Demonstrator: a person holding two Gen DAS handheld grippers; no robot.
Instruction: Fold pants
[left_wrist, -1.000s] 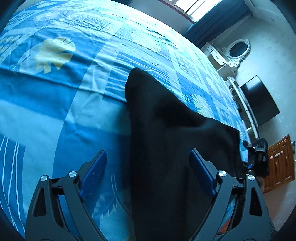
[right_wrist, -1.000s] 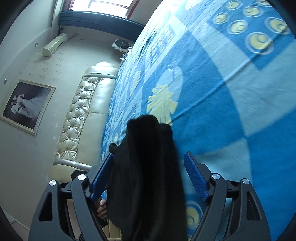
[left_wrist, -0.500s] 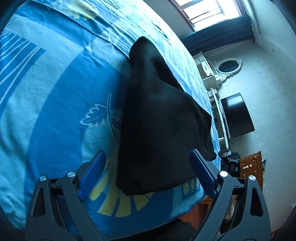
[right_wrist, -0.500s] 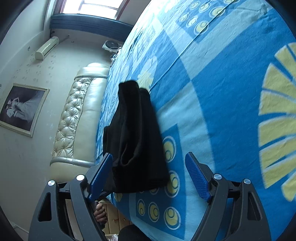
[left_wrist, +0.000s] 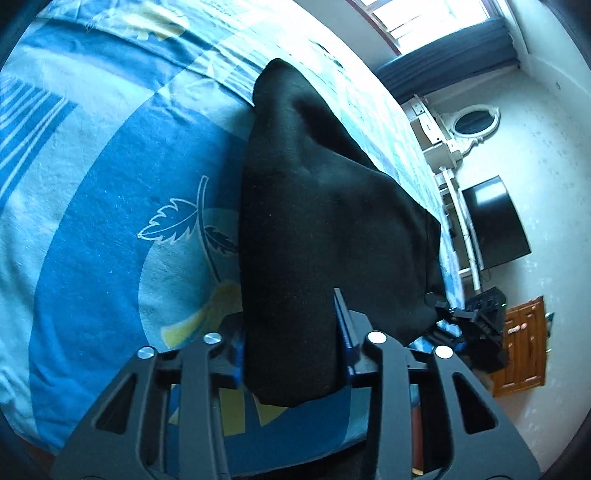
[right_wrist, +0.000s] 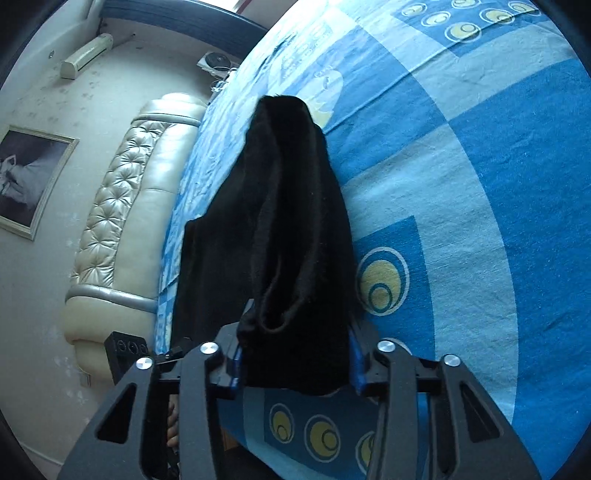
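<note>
The black pants lie on a blue patterned bedsheet, stretching away from me toward the far side of the bed. My left gripper is shut on the near left corner of the pants. In the right wrist view the same pants run forward in a doubled strip. My right gripper is shut on their near right corner, where a fold of cloth bulges between the blue pads. The other gripper shows at the right edge of the left wrist view.
The bed's near edge is just below both grippers. A cream tufted headboard stands on the left in the right wrist view. A dresser with an oval mirror, a dark TV and a wooden cabinet line the far wall.
Both grippers were open around the pants' near edge half a second ago. Now both have closed on the cloth at the near corners.
</note>
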